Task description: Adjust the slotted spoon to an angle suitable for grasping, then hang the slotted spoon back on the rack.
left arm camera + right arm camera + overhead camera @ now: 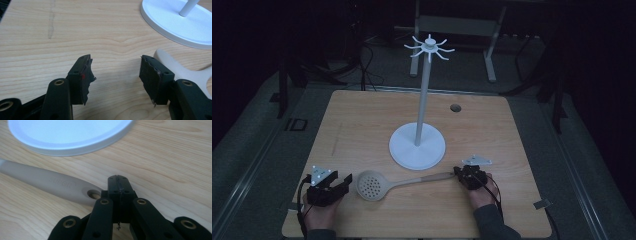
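Your right gripper (117,180), jaws pressed together on nothing, sits just beside the hanging-hole end of the skimmer (377,184), whose long axis runs leftward across the table (362,115) toward your left gripper (341,182), jaws spread beside its bowl.

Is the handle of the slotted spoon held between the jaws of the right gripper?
No, the right gripper has its jaws shut together beside the spoon handle.

The right hand-held gripper (117,180) hides the skimmer (50,183) handle's tip; frame edges crop the stand base (175,22).
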